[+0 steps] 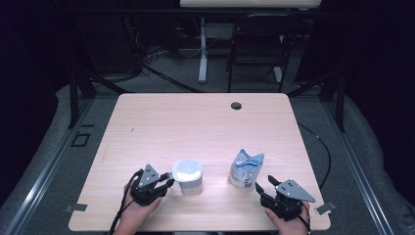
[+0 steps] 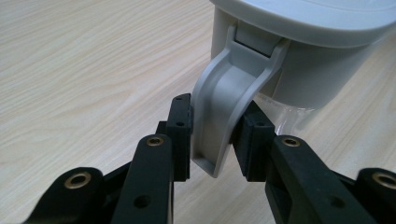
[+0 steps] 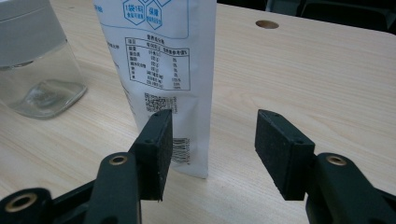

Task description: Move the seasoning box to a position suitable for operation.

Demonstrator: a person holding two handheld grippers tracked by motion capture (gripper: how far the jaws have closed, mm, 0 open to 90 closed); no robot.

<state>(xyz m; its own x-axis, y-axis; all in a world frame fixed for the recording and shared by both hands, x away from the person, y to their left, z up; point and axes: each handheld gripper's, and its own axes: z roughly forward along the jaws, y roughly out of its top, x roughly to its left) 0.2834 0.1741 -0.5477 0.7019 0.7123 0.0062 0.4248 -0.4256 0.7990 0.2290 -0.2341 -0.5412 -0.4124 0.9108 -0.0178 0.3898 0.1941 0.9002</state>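
While upright: one jar (image 1: pixel 188 176), one pouch (image 1: pixel 244 169).

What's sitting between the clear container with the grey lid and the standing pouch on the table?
Nothing: in the high view only bare wood of the table lies between the container and the pouch.

jar (image 1: pixel 189 176): clear glass, grey lid on, upright, near your front edge, left of centre
latch (image 2: pixel 224 102): grey clip hanging down jar's side, clamped between your left gripper (image 2: pixel 214 135) pads
pouch (image 1: pixel 245 169): white-blue printed, standing upright, top cut open, right of jar, apart from it, by your right gripper (image 3: pixel 212 144)
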